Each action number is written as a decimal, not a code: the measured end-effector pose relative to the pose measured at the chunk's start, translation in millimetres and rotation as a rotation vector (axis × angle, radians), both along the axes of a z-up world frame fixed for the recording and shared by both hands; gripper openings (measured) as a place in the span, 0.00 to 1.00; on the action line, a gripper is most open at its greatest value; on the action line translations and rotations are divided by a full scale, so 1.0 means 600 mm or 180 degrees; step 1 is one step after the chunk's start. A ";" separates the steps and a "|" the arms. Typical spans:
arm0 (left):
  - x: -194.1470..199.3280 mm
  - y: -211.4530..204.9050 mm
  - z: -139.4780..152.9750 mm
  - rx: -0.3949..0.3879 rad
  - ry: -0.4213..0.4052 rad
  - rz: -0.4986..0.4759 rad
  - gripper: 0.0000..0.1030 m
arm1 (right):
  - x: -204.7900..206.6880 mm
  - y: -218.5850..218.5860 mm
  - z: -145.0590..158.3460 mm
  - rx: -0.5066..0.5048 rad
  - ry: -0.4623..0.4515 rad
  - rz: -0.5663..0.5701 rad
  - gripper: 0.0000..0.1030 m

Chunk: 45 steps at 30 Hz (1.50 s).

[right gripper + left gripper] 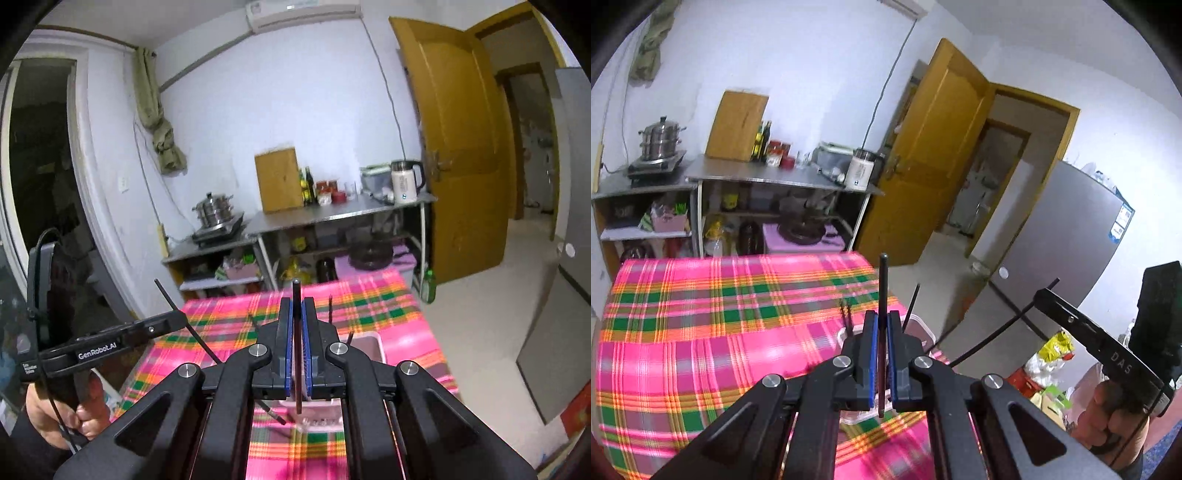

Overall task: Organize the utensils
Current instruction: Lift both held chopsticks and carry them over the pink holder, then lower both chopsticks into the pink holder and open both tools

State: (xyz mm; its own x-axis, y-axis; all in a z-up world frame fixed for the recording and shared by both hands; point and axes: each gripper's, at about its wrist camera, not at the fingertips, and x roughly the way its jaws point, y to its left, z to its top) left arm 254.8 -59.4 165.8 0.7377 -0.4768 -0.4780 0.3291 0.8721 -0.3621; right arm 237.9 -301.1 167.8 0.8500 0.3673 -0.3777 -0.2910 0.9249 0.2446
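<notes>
I hold two grippers, one in each hand, above a worktop (pixel 701 314) with a bright pink, green and orange checked cloth on it. My left gripper (pixel 883 325) is squeezed tight on one dark chopstick (pixel 883 280). The stick stands almost straight up between the blue pads (pixel 873 354), with its round top poking out above the fingers and its thin end sticking out below. My right gripper (pixel 297 314) is pinched shut the same way on its own chopstick (pixel 297 295), which also points up and reaches down past the pads. From the left camera I can see my right gripper off to the side with a thin dark stick crossing its tip, and my right hand (pixel 1108 413) around its handle. From the right camera I can see my left hand (pixel 62 417) doing the same. Under the grippers a clear plastic box (pixel 923 325) sits on the cloth near the edge of the worktop. A few more dark chopsticks (pixel 911 306) lean up out of the box. In the right camera one chopstick (pixel 273 410) lies slanted by the near end of the box. Behind the worktop there is a metal shelf (pixel 768 177) with a pot, bottles and a kettle, and a yellow door (pixel 942 155) stands open.
</notes>
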 end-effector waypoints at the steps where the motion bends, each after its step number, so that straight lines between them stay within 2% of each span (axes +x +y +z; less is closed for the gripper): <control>1: 0.006 -0.004 0.008 -0.0017 -0.0027 0.0002 0.04 | 0.002 -0.003 0.007 -0.0003 -0.0038 -0.0020 0.04; 5: 0.029 -0.014 0.021 -0.0035 -0.0087 0.0018 0.04 | 0.020 -0.009 0.018 0.0005 -0.0095 -0.0053 0.04; 9: 0.050 -0.024 0.012 0.0033 -0.0092 0.0058 0.04 | 0.043 -0.009 0.003 0.0032 -0.0045 -0.0070 0.04; 15: 0.087 -0.035 -0.044 0.0073 0.0061 0.0060 0.04 | 0.066 -0.017 -0.030 0.0119 0.0043 -0.0081 0.05; 23: 0.109 -0.044 -0.104 0.0140 0.0210 0.0028 0.04 | 0.094 -0.013 -0.075 0.0018 0.0208 -0.0085 0.04; 33: 0.118 -0.053 -0.159 0.0247 0.0400 -0.0030 0.06 | 0.119 -0.004 -0.169 -0.0006 0.0616 -0.0037 0.05; 36: 0.118 -0.046 -0.161 0.0198 0.0449 -0.0020 0.13 | 0.121 -0.008 -0.181 0.0052 0.0725 -0.0017 0.05; 38: 0.114 -0.040 -0.158 0.0168 0.0424 0.0001 0.16 | 0.116 -0.009 -0.179 0.0014 0.0697 -0.0050 0.08; 42: 0.098 -0.031 -0.145 0.0126 0.0356 0.0012 0.16 | 0.101 -0.013 -0.163 0.0031 0.0583 -0.0082 0.19; 45: 0.084 -0.025 -0.135 0.0131 0.0310 0.0023 0.16 | 0.090 -0.015 -0.153 0.0044 0.0534 -0.0100 0.19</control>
